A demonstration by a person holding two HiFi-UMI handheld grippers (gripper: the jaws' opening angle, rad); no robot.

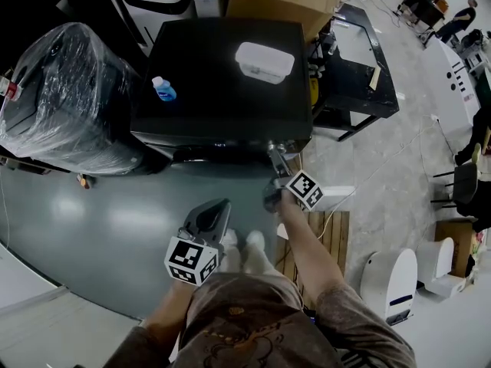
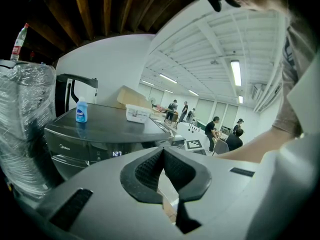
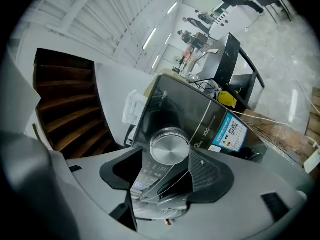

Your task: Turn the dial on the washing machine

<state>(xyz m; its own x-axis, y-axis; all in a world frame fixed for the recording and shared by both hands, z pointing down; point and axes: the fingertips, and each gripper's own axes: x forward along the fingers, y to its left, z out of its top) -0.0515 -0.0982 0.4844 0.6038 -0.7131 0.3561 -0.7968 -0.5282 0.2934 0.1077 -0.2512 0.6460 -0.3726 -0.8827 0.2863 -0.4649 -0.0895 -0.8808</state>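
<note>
- The head view is lit evenly from above. The pale floor (image 1: 383,182) at the right is rendered bright, almost washed out, while the top of the washing machine (image 1: 207,75) is left dark with only a faint sheen.
- Sharp white glints are thrown off the plastic wrap (image 1: 69,90).
- In the left gripper view, ceiling strip lights (image 2: 235,73) are seen as the source. Straight lines are bent by the wide lens and the corners are blacked out.
- The left tongs (image 2: 162,151) are rendered soft, being close to the lens.
- In the right gripper view, a bright sheen is caught on the dial (image 3: 170,145). The brown steps (image 3: 65,104) are kept in shadow, and the ceiling (image 3: 75,14) is overexposed.
</note>
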